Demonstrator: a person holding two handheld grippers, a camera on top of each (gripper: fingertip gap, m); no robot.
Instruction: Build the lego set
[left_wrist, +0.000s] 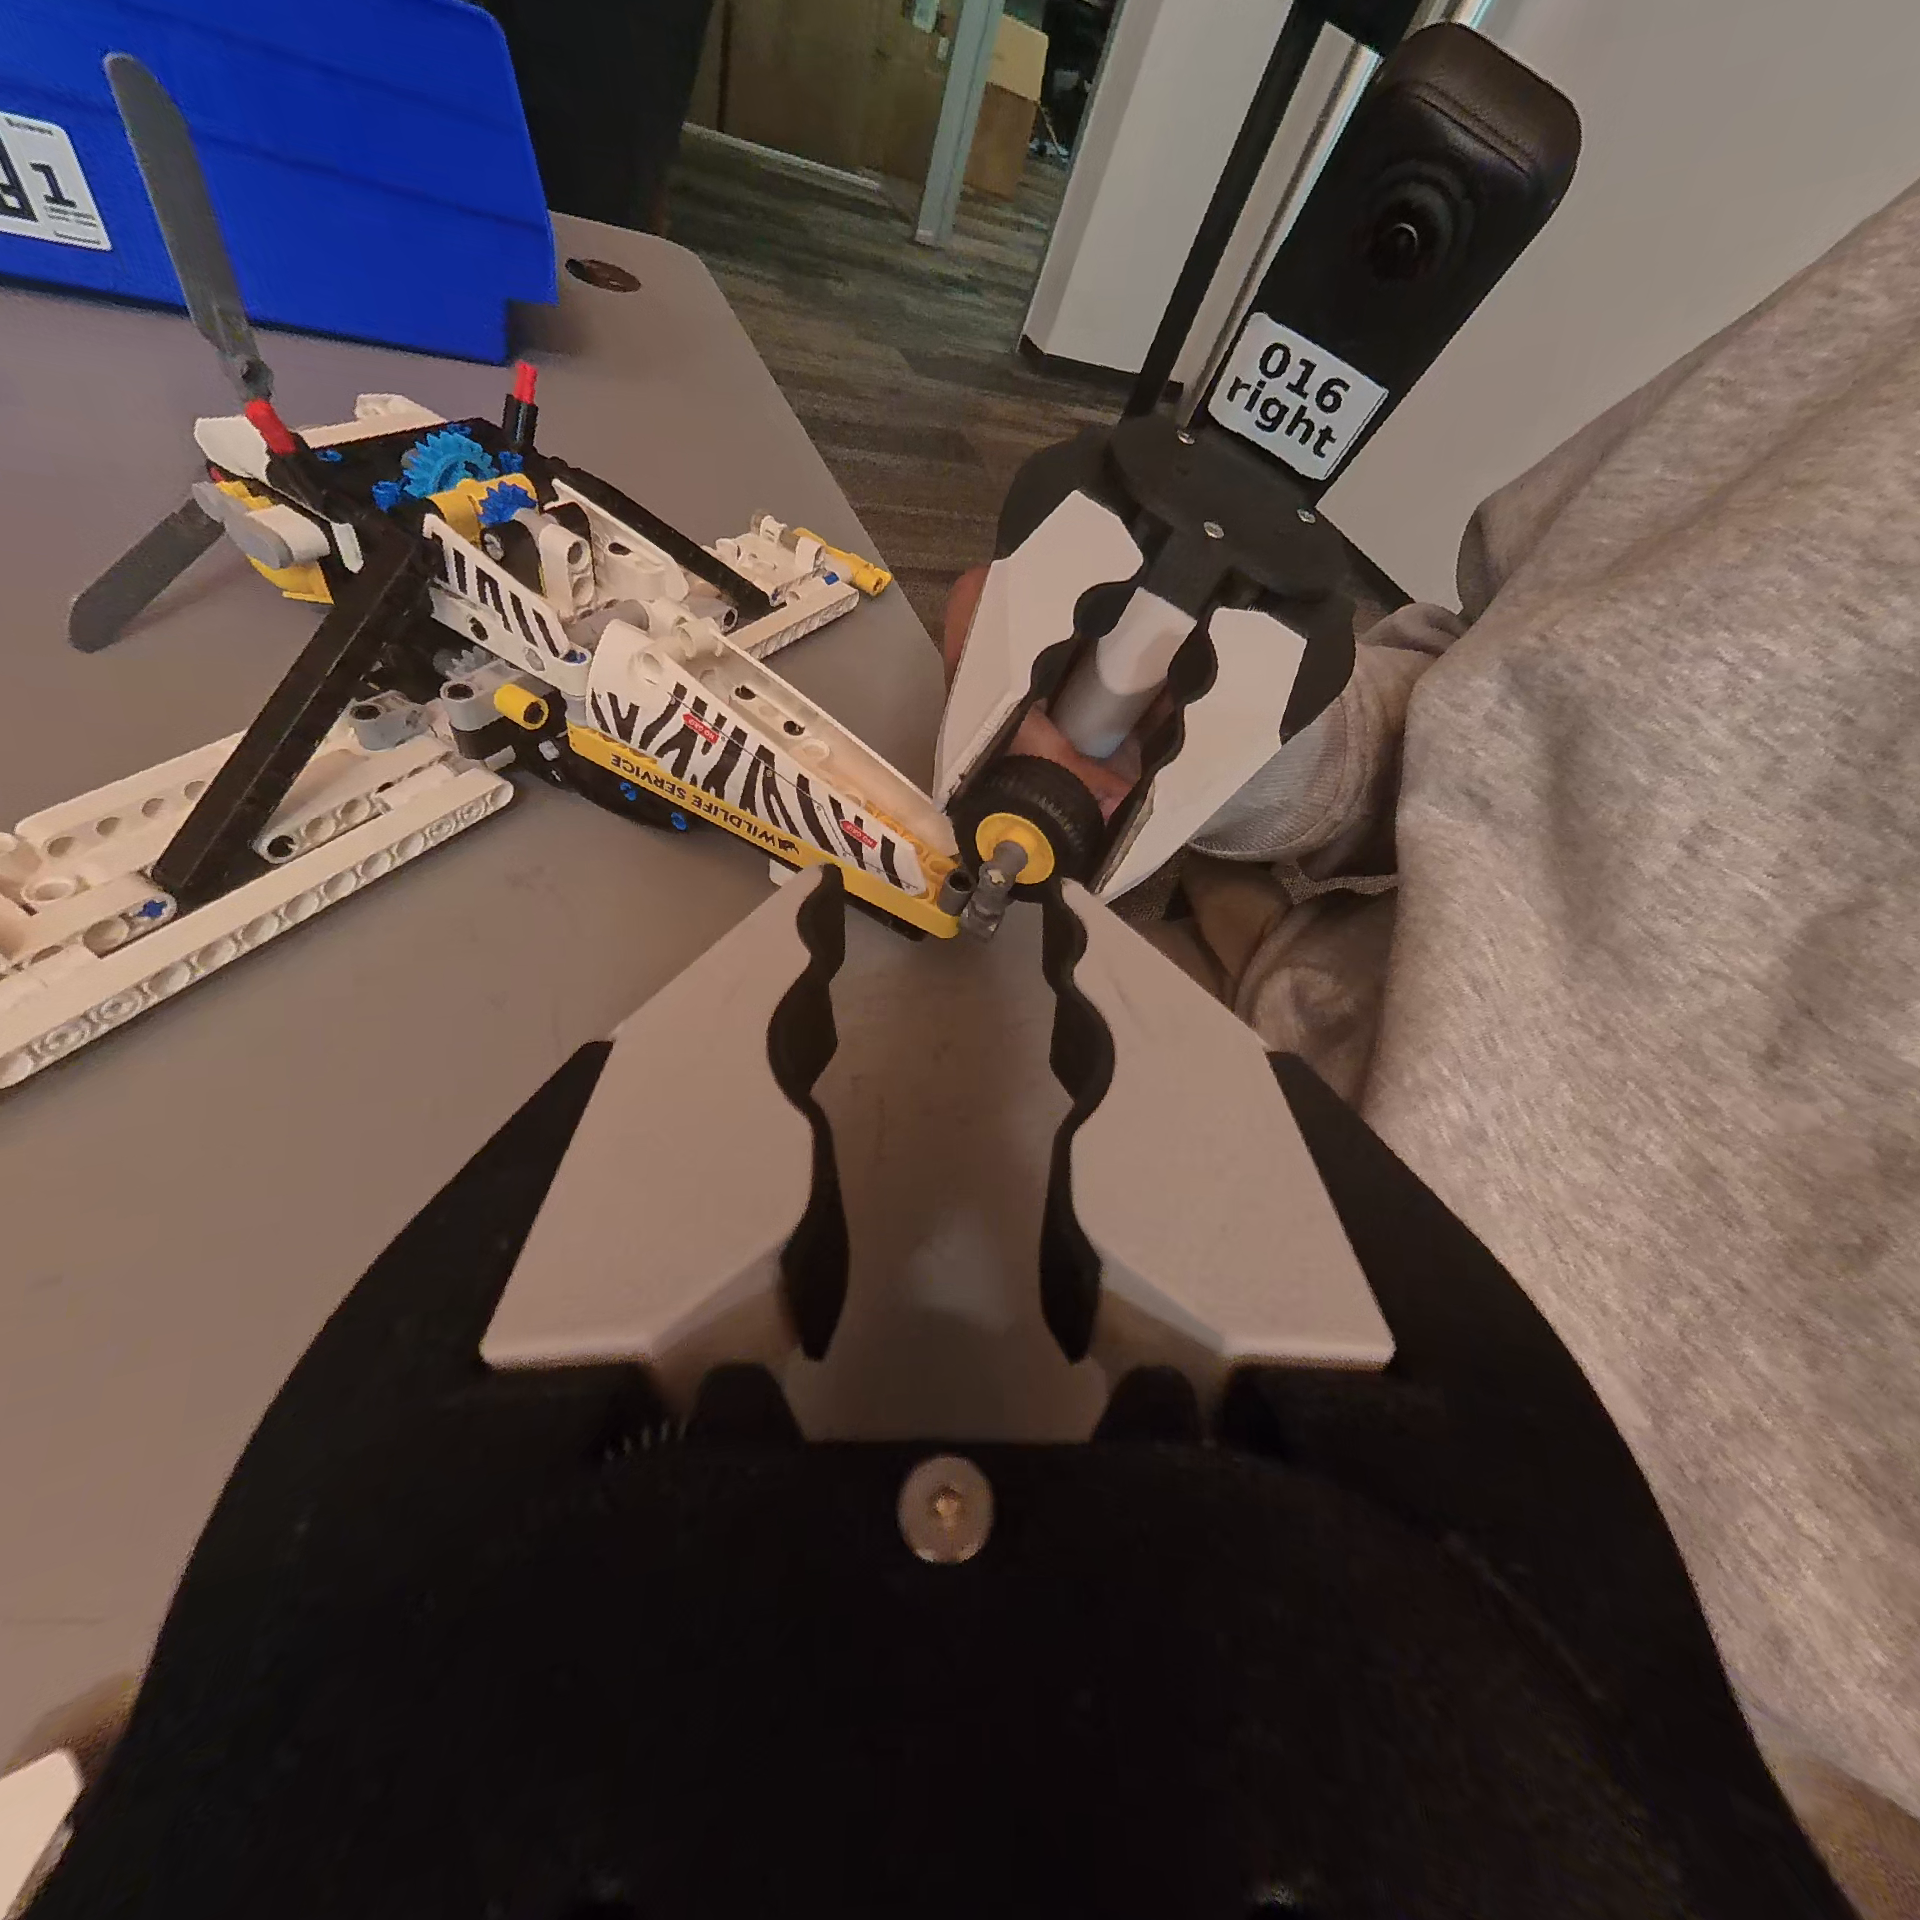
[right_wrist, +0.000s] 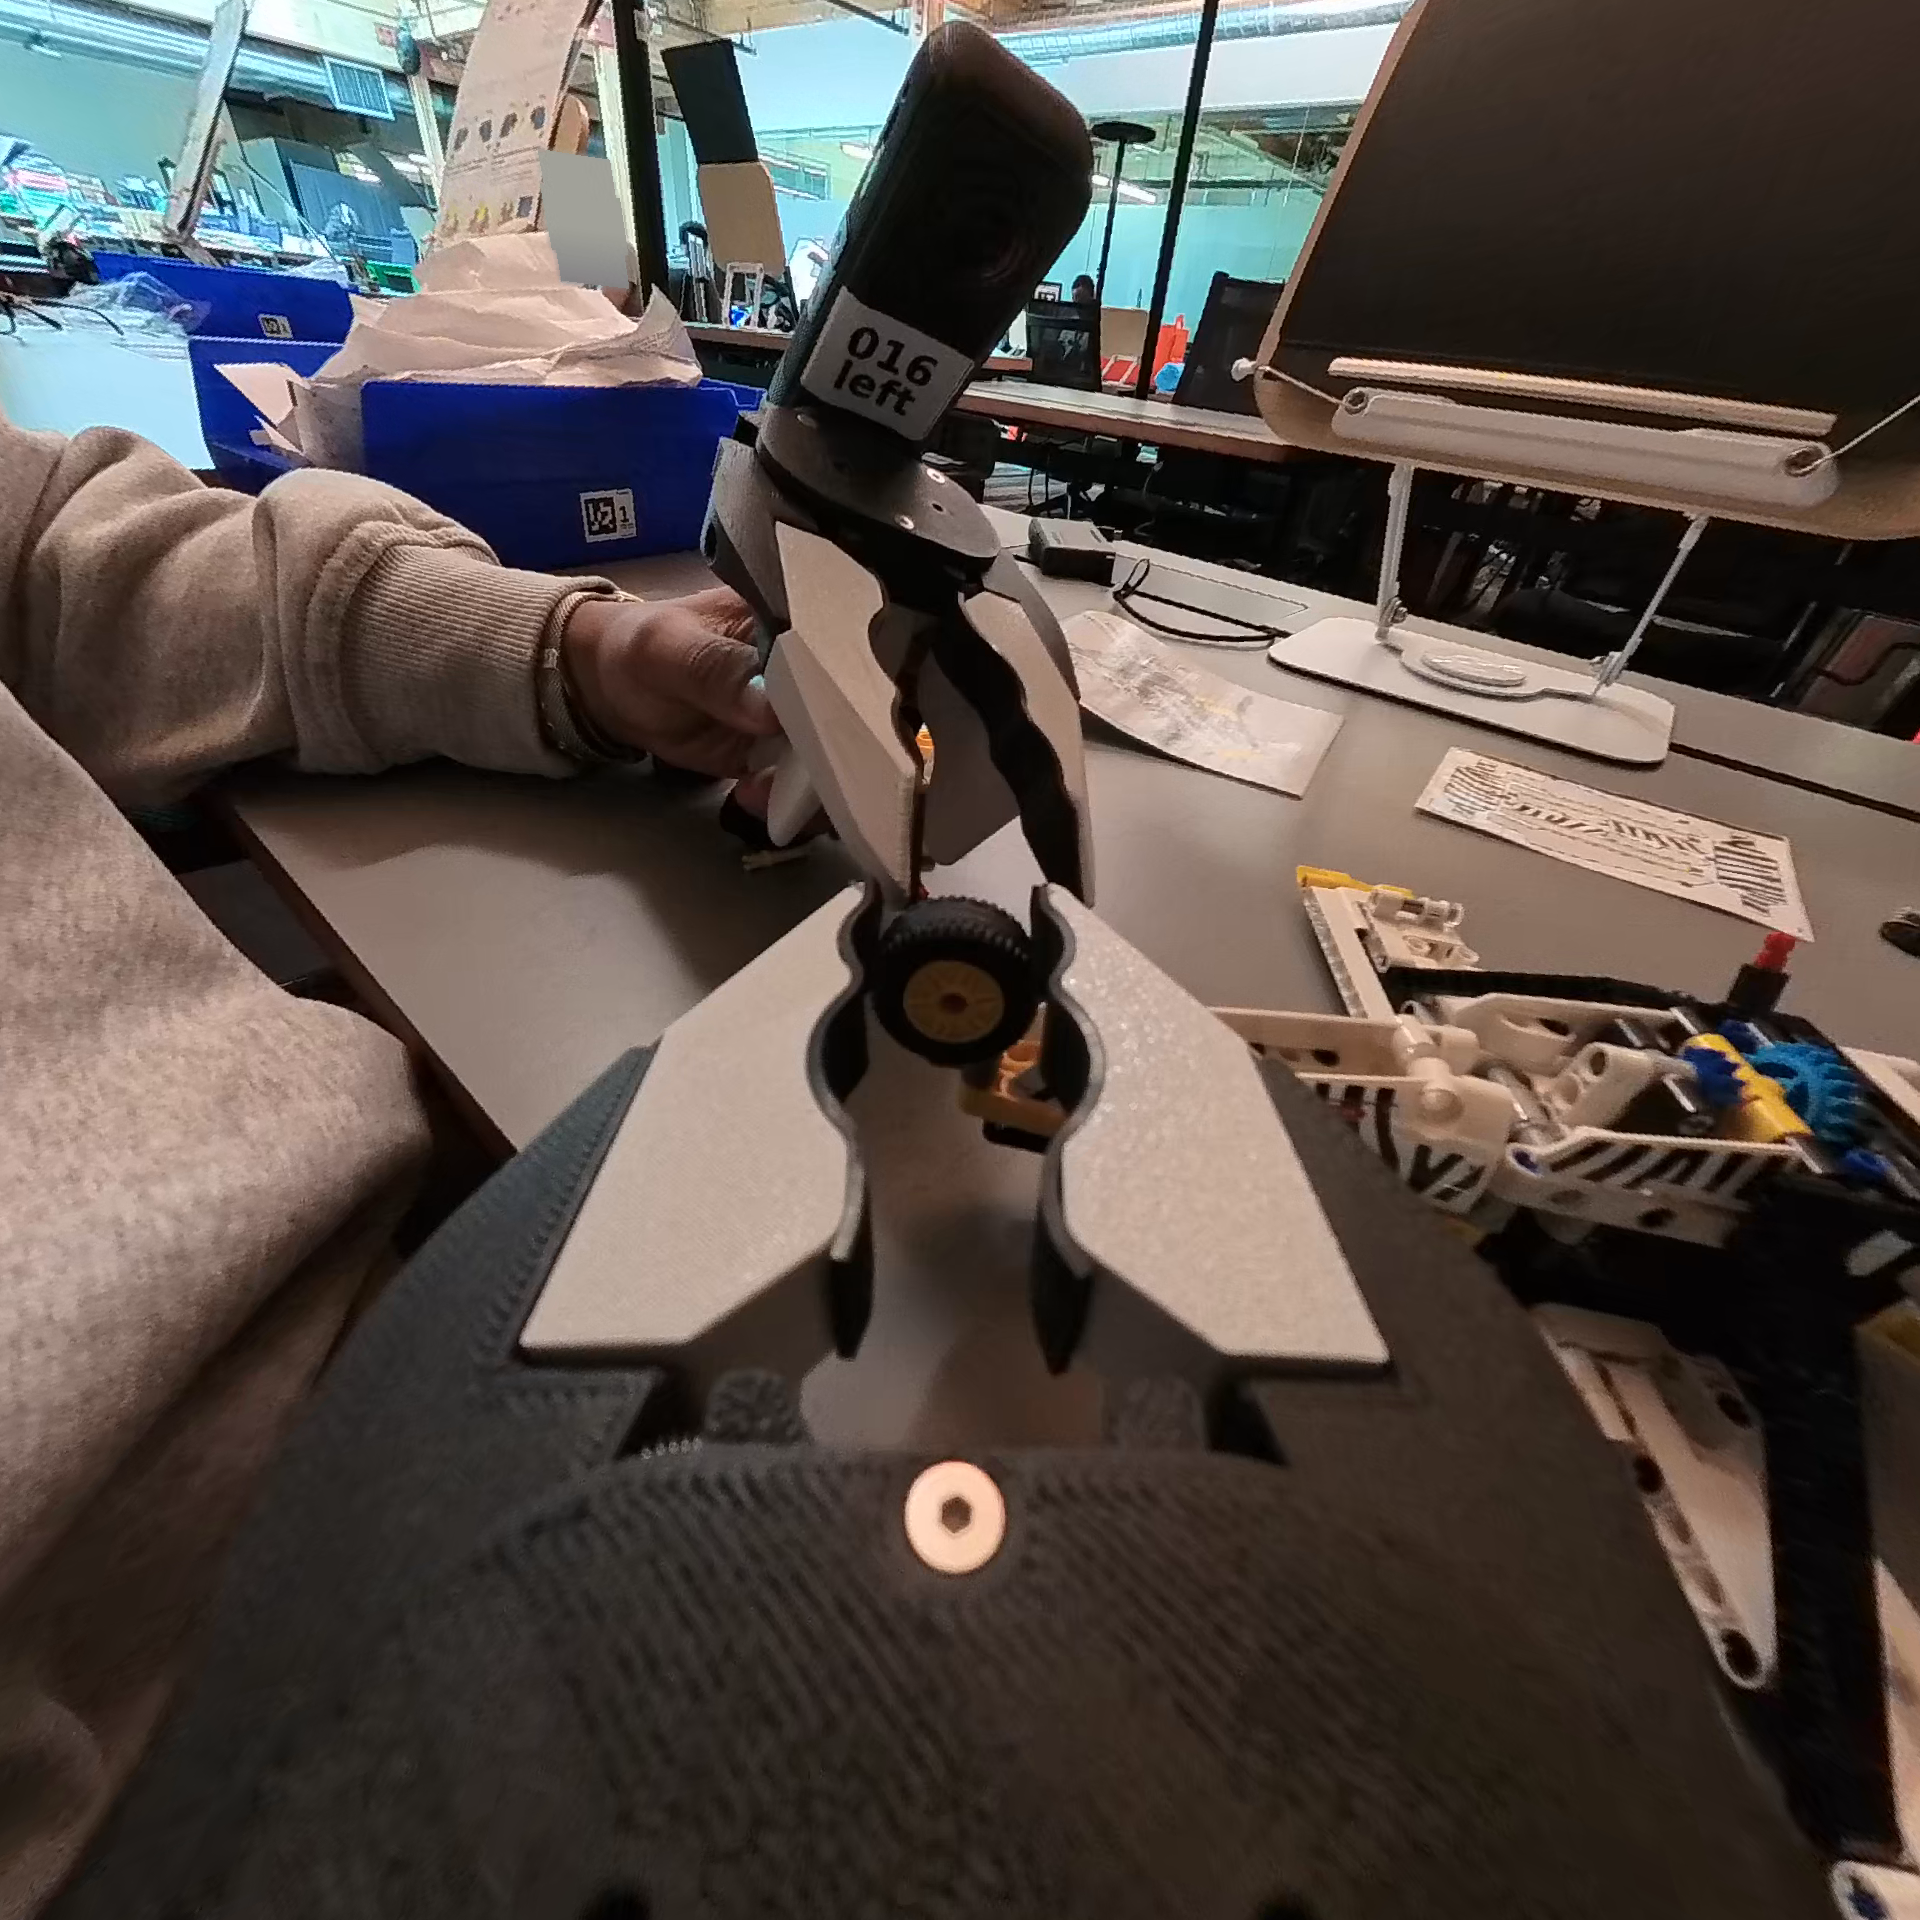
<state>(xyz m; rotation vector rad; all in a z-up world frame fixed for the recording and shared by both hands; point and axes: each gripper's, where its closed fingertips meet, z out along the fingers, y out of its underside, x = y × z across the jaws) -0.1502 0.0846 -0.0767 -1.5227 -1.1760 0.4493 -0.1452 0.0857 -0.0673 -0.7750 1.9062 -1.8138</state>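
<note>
A lego plane (left_wrist: 499, 623) with zebra-striped panels, a yellow underside and a grey propeller lies on the grey table (left_wrist: 312, 1195). It also shows at the right of the right wrist view (right_wrist: 1507, 1081). My right gripper (right_wrist: 951, 920) is shut on a small black wheel with a yellow hub (right_wrist: 956, 997). It holds the wheel (left_wrist: 1029, 826) against the grey axle (left_wrist: 987, 894) at the plane's tail tip. My left gripper (left_wrist: 940, 894) is open, with its fingertips either side of that tail end. It shows from outside in the right wrist view (right_wrist: 987, 883).
Blue bins (left_wrist: 312, 156) (right_wrist: 540, 457) stand at the back of the table. An instruction booklet (right_wrist: 1195, 696), a sticker sheet (right_wrist: 1610, 842) and a white stand (right_wrist: 1475, 665) lie beyond the plane. A person's hand (right_wrist: 665, 675) and grey sleeve (left_wrist: 1662, 935) are close by. The table edge (left_wrist: 831, 468) runs behind the tail. The grippers are tip to tip, or close to it.
</note>
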